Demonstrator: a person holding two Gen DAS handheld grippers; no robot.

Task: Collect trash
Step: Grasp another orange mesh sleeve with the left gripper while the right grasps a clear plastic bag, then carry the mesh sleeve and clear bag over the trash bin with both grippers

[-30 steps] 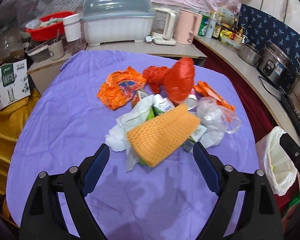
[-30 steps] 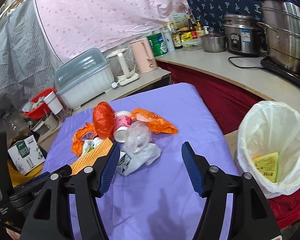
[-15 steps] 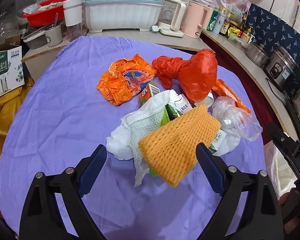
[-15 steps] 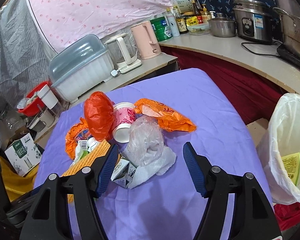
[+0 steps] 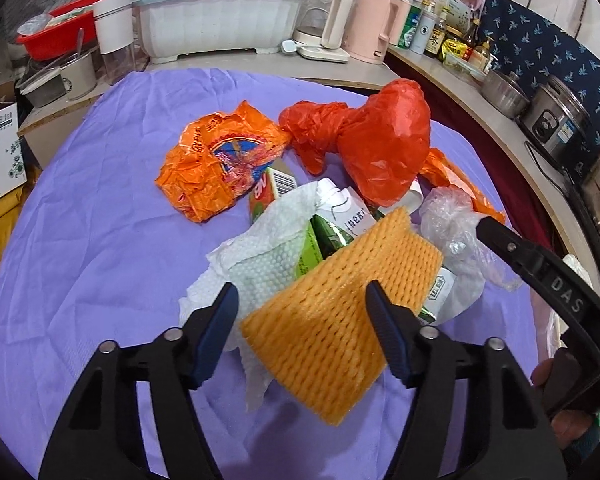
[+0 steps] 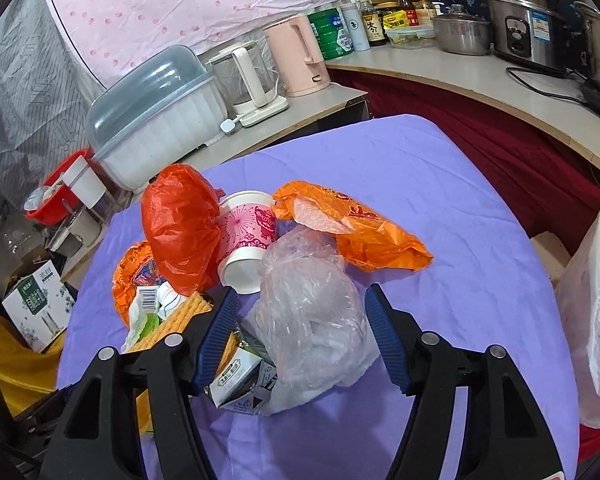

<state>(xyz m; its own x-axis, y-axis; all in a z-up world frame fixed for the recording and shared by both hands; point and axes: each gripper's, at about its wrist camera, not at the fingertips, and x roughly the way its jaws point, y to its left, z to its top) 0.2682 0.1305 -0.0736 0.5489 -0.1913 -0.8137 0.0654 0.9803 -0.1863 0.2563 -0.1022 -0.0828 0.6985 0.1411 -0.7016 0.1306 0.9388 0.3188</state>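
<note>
Both grippers are closer to the trash pile on the purple cloth (image 5: pixel 100 240). Left gripper (image 5: pixel 304 332) jaws have just been closing around the orange foam net (image 5: pixel 336 320), not visibly pinching. Right gripper (image 6: pixel 300 336) straddles the clear plastic bag (image 6: pixel 308 312), jaws closing slightly, no clamp yet.

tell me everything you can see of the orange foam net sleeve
The orange foam net sleeve is a soft, flattened tube of mesh foam with a diamond-hole pattern. It lies tilted on top of the trash pile, over a green carton and a white paper towel, its near end overhanging the purple tablecloth. The left gripper straddles that end, jaws having just been closing, pads not clearly pressing.
</note>
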